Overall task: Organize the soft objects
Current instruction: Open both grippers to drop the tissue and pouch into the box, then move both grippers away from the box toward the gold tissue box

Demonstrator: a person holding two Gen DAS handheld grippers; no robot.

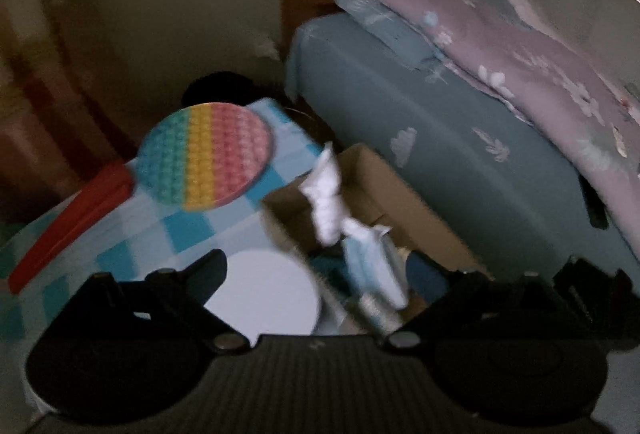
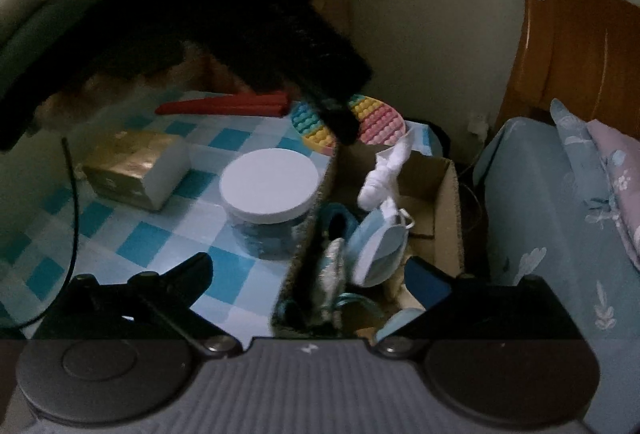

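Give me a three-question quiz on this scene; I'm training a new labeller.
1. True or false: the white sock hangs over the cardboard box.
2. What sits nearest the white-lidded jar? A) rainbow pop mat B) red case C) tissue pack
3. Are the right gripper fingers holding anything?

Key: 1 true; 2 A; 3 no, they stand open and empty.
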